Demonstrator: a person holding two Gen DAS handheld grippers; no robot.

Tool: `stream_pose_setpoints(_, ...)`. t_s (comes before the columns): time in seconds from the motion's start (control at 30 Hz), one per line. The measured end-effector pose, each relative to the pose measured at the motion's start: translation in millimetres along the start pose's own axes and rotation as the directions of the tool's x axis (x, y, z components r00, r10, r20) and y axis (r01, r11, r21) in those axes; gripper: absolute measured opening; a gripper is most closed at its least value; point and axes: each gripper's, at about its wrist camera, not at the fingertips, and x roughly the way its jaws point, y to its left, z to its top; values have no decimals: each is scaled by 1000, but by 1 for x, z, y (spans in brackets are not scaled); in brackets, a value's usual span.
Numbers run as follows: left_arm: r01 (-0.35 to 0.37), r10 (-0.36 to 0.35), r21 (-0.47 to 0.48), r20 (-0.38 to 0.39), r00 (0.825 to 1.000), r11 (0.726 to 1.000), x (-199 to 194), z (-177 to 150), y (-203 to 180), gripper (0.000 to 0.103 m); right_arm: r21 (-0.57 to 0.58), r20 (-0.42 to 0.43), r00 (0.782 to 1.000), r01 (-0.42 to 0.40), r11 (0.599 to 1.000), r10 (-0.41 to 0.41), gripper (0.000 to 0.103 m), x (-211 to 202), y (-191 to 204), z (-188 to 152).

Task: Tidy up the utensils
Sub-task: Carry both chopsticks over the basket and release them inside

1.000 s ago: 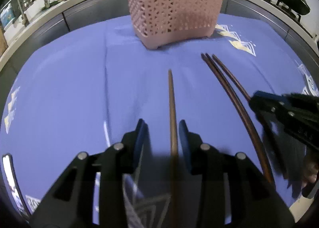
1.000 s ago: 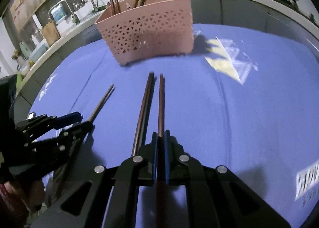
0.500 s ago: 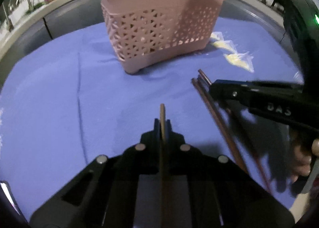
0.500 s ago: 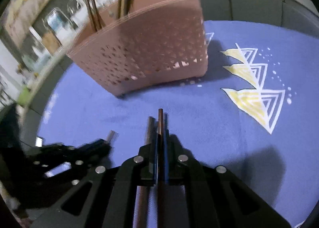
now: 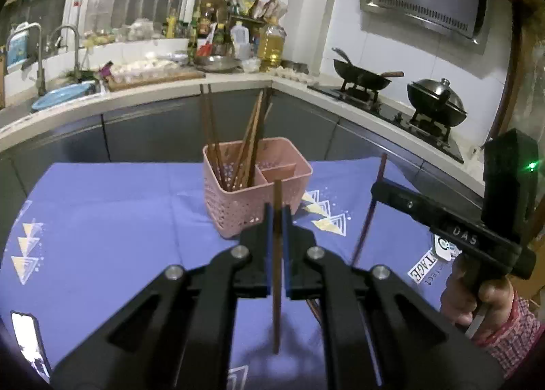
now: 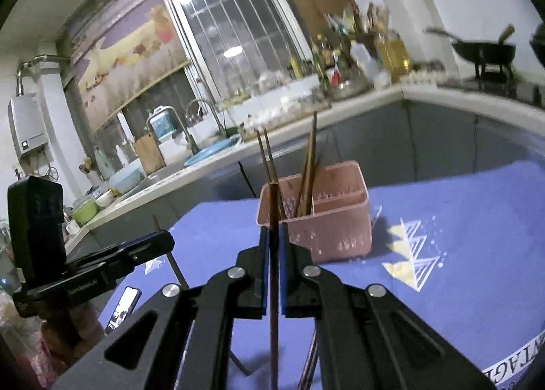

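On the side of the right hand-held gripper [image 5: 383, 185], as it was seen from the left wrist view, the letters "DAS" were printed in white. On the blue cloth [image 5: 112, 219] that covered the surface, part of a word, "TAGE", was read at the right edge, and "NTAG" in the right wrist view; the rest was cut off. Yellow and white triangle patterns were also printed on the cloth. The label on the side of the left hand-held gripper could not be read in the right wrist view.

The left hand-held gripper [image 5: 277, 219] was closed tightly on one brown chopstick [image 5: 277, 253]. The long axis of this chopstick was kept along the fingers, with its far end pointed toward the pink basket [image 5: 245, 216] and its near end hung free above the cloth. The right hand-held gripper [image 6: 273, 240] was closed in the same way on a second brown chopstick [image 6: 273, 287], which was also pointed forward at the basket. From the left wrist view this second chopstick was seen steeply tilted, with its upper end above the jaws.

The basket was placed on the cloth in front of both grippers. Several chopsticks [image 5: 238, 148] were stood in its larger compartment, leaned in different directions; the smaller compartment was seen beside it.
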Motion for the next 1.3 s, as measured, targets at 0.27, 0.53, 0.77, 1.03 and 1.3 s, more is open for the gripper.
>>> stream_pose_setpoints(0.27, -25, 24, 32, 11, 1000, 999, -6, 4, -7, 4, -9, 12, 1000, 1, 1000, -1, 5, -4, 11, 2)
stream_pose_setpoints(0.53, -56, 50, 32, 147, 988, 998, -20, 84, -2, 4, -55, 75, 997, 18, 998, -14, 5, 7, 22, 64)
stream_pose_setpoints(0.77, -155, 142, 28, 278, 950, 987, -7, 163, -1, 4, -50, 181, 982, 57, 997, -47, 5, 33, 25, 152)
stream_pose_setpoints(1.03, -189, 187, -9, 203, 961, 982, 66, 167, 21, 4, -58, 96, 989, 118, 991, -112, 5, 106, -5, 149)
stream_pose_setpoints(1.3, -195, 195, -77, -9, 981, 978, 131, 128, 43, 13, -52, -35, 990, 134, 990, -135, 6, 154, -23, 105)
